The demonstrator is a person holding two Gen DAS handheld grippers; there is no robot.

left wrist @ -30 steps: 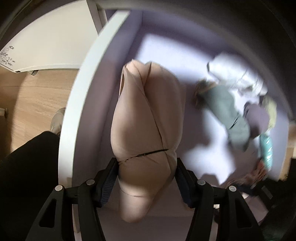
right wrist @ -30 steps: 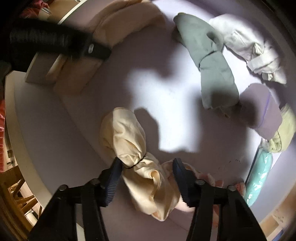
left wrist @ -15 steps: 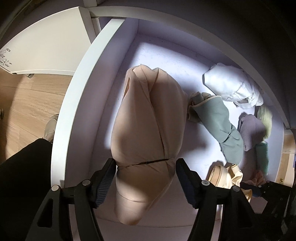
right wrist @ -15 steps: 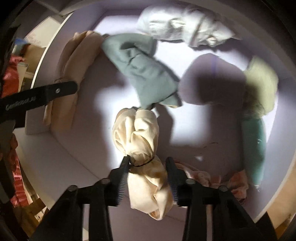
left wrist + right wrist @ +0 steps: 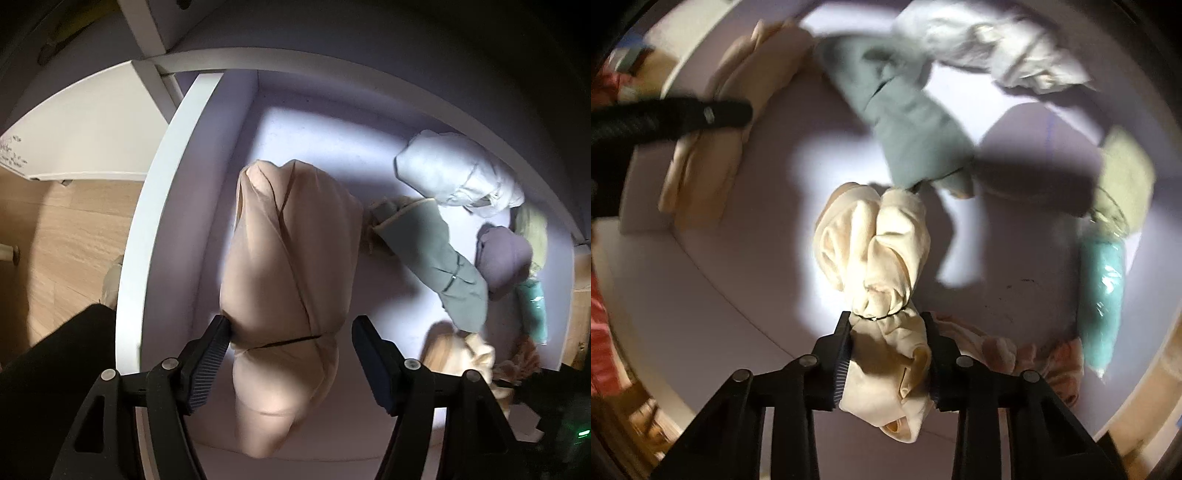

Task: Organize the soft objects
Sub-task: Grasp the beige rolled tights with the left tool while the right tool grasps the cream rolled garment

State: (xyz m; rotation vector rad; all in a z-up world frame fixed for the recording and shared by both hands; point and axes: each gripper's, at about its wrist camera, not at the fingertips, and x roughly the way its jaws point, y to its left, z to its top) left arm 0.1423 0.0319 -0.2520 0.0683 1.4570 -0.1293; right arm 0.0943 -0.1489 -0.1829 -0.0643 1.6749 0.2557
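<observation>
Between the fingers of the left gripper [image 5: 290,363], the tan bundle [image 5: 291,280] is lying lengthwise on the pale lilac drawer floor [image 5: 317,147], cinched by a thin black band. Those jaws are opening: a second ago both pads were pressing the cloth, and now a clear gap is showing on the right side while the left pad is barely touching.

Under the right gripper [image 5: 886,354], the cream bundle [image 5: 875,254] is being squeezed at its banded waist; the jaws, which were standing wide around it a second ago, are now clamping it from both sides. Its far end is touching the grey-green roll [image 5: 916,129], which was lying well apart from it earlier as the view was rolling round.

Further back, a pale grey-white bundle [image 5: 990,48] is resting near the rear wall. To the right, a mauve bundle [image 5: 1034,147], a yellow-green one [image 5: 1126,173] and a teal roll [image 5: 1102,299] are sitting close together, with pinkish cloth [image 5: 1056,362] at the near right corner. Beyond the drawer's white rim [image 5: 155,206], wooden flooring [image 5: 66,229] is showing.
</observation>
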